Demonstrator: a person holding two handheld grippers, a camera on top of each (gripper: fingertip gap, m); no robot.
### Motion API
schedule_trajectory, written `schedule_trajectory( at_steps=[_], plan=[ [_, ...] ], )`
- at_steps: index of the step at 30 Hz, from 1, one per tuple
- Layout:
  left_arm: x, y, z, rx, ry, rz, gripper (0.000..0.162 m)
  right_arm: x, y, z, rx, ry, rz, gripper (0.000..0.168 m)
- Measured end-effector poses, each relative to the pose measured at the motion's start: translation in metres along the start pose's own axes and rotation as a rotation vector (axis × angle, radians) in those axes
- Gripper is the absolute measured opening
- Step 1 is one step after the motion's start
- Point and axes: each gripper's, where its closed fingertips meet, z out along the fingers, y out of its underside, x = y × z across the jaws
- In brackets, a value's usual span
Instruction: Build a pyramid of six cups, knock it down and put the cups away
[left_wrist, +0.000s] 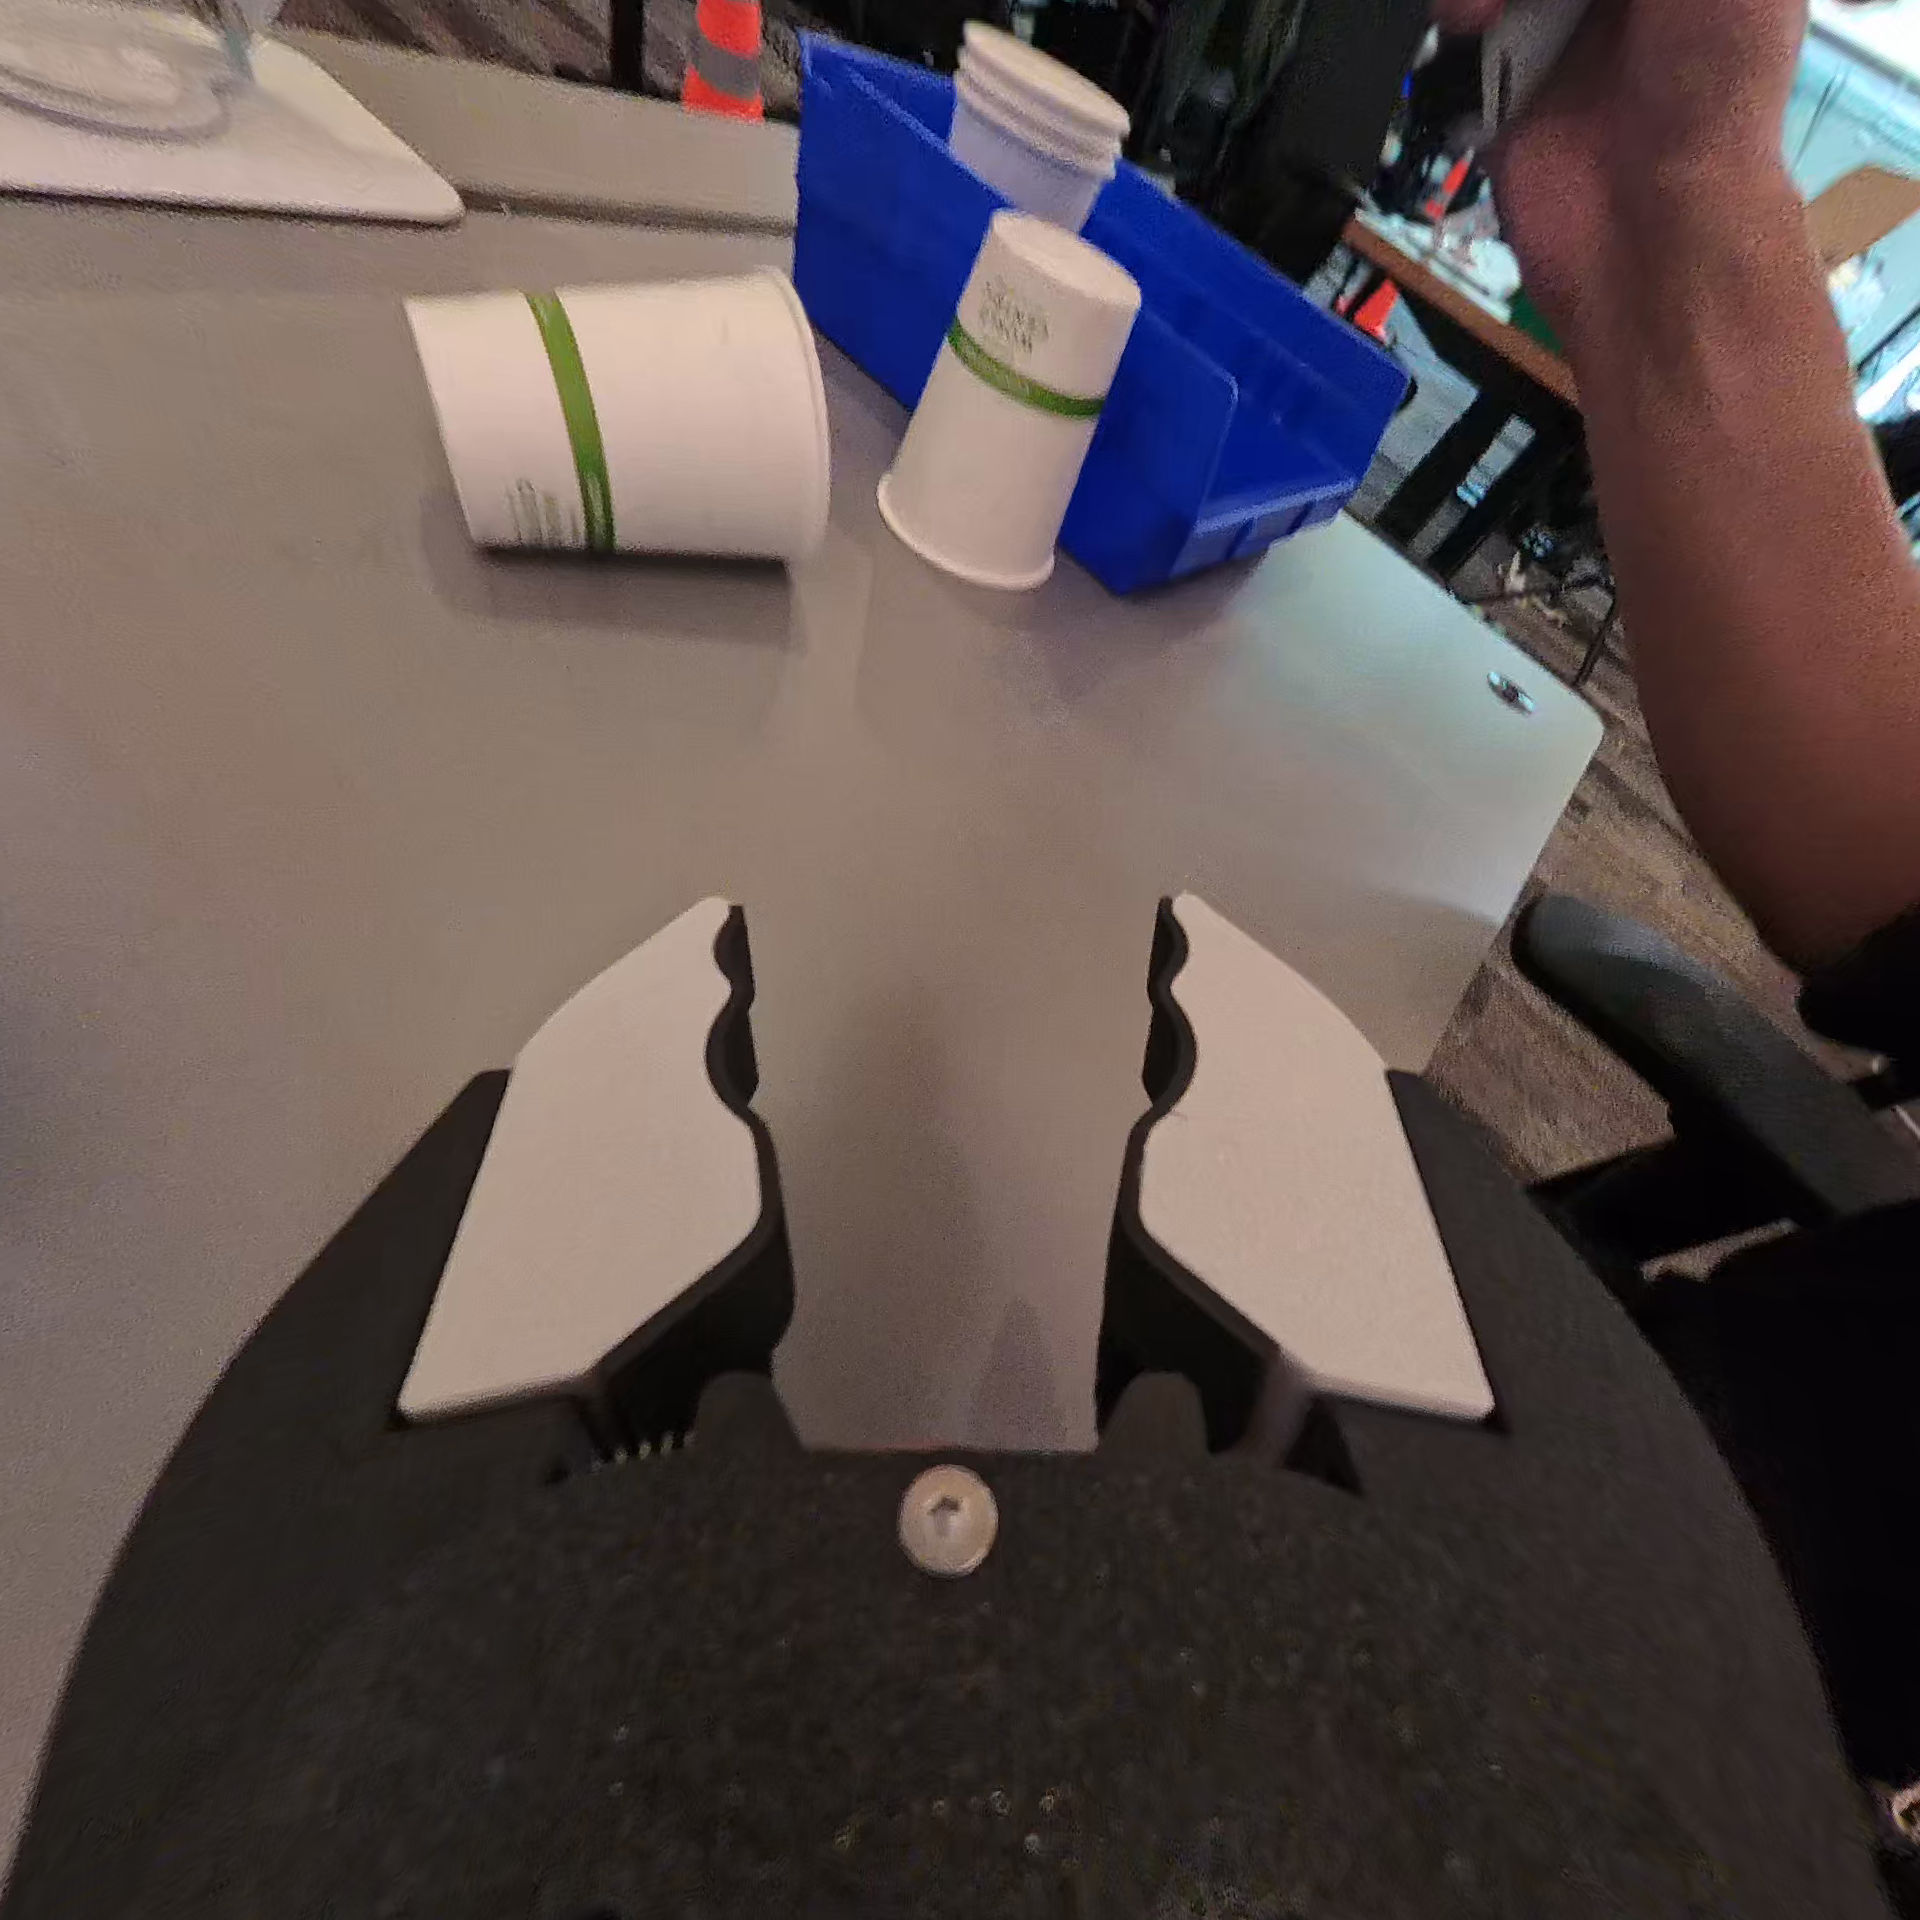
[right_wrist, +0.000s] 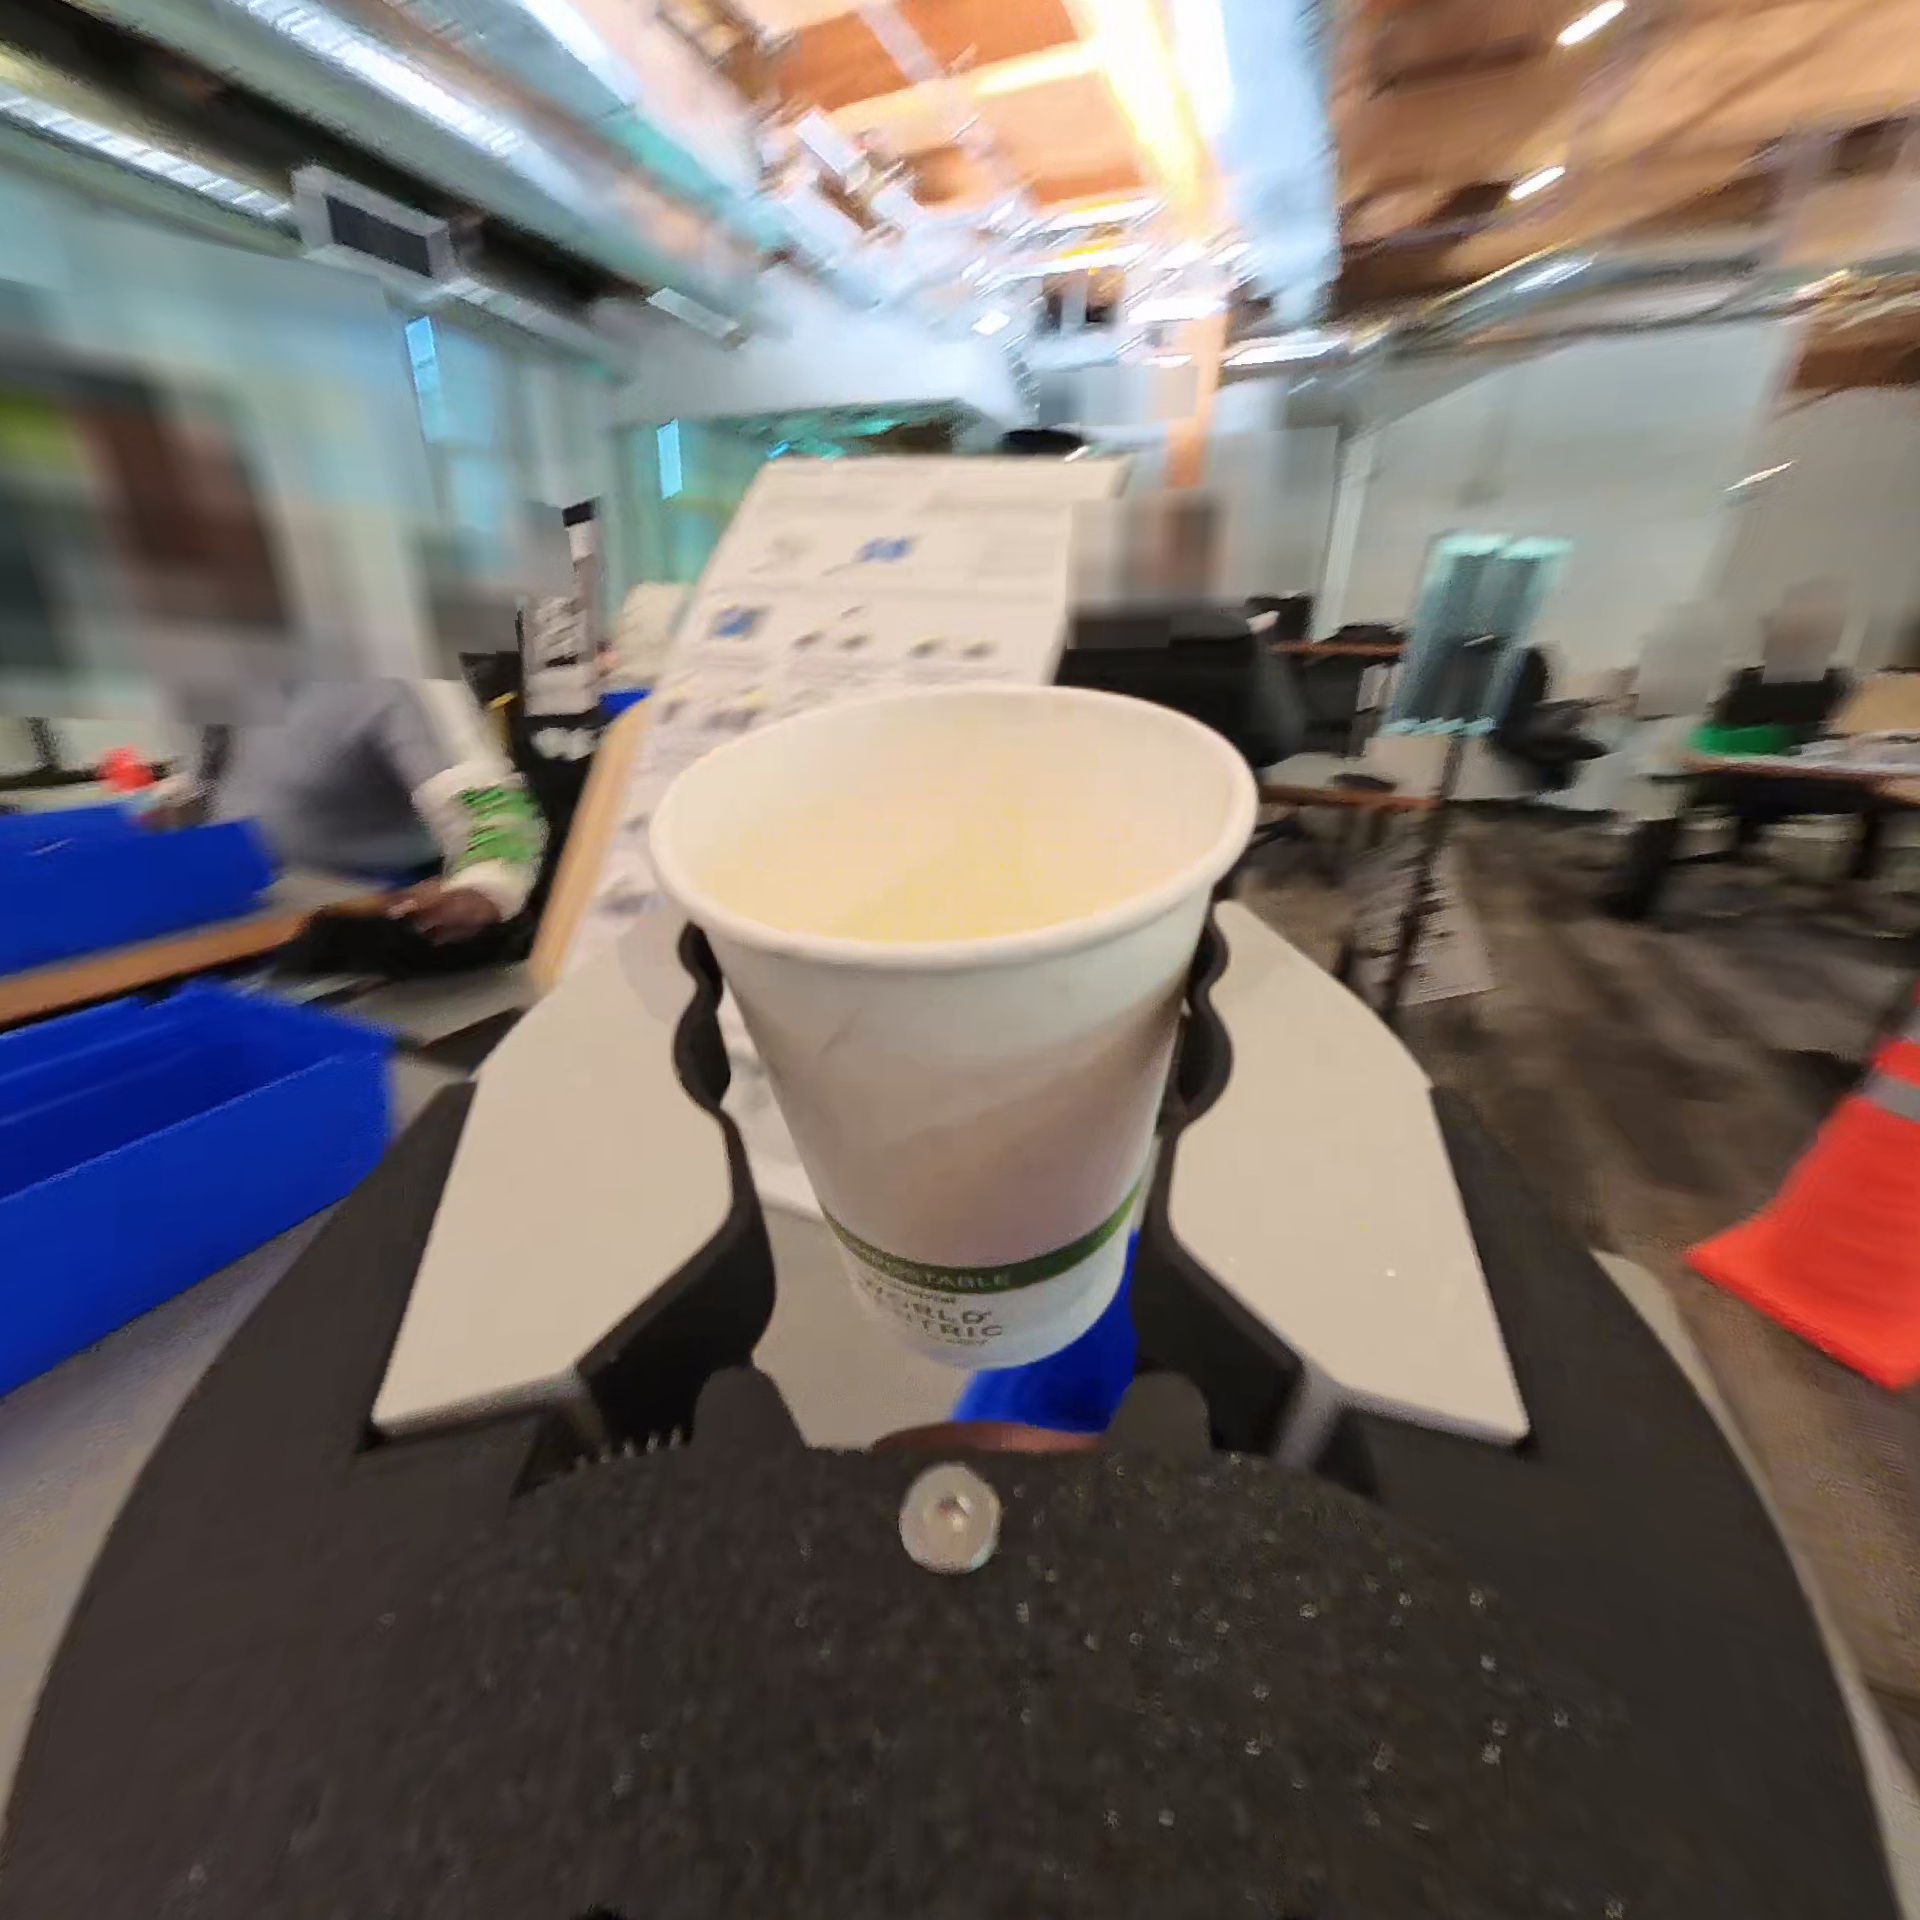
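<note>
In the left wrist view we see the left gripper (left_wrist: 951, 914) held above a grey table (left_wrist: 416, 831), with its two fingers spread wide apart and nothing between them. Farther on the table a white paper cup with a green band (left_wrist: 623, 416) lies on its side, its mouth turned to the right. Just beside it, to the right, a second cup (left_wrist: 1013, 405) stands mouth down and tilted, leaning against the side of a blue bin (left_wrist: 1247, 364). Inside this bin a stack of nested cups (left_wrist: 1039, 125) stands upside down; how many cups it has we cannot count with certainty. At the right edge of the same view a person's forearm (left_wrist: 1714, 468) reaches upward, and an orange cone (left_wrist: 724, 57) stands behind the table. In the right wrist view the right gripper (right_wrist: 945, 966) is closed on a held cup (right_wrist: 961, 997), which is upright with its mouth open toward the camera; the finger pads press its wall on both sides below the rim. This gripper is raised and faces a blurred room, where we see blue bins (right_wrist: 177, 1143) at the left, a leaning poster board (right_wrist: 883, 592) behind the cup and another orange cone (right_wrist: 1839, 1216) at the right.
</note>
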Motion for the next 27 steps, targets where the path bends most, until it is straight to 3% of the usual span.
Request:
schedule_trajectory(
  at_steps=[3,7,13,18,19,22,27],
  plan=[
    [-0.001,0.008,0.002,-0.012,-0.001,-0.009,0.07,0.058,0.012,0.015,0.011,0.147,-0.006,0.085],
    [0.009,0.011,0.008,-0.044,0.081,-0.044,0.069,0.101,0.065,0.042,-0.097,0.227,0.02,0.085],
    [0.009,0.019,0.01,-0.098,0.076,0.005,0.069,0.125,0.146,0.056,-0.327,0.285,0.078,0.087],
    [0.004,0.019,0.01,-0.109,0.051,0.061,0.07,0.12,0.198,0.046,-0.546,0.256,0.166,0.089],
    [0.004,0.019,0.01,-0.109,0.054,0.06,0.07,0.117,0.199,0.044,-0.547,0.237,0.167,0.097],
    [0.006,0.021,0.011,-0.121,0.068,0.052,0.07,0.108,0.19,0.031,-0.581,0.202,0.131,0.096],
    [0.006,0.022,0.011,-0.126,0.069,0.053,0.071,0.08,0.123,0.002,-0.448,0.162,-0.001,0.093]
  ],
)
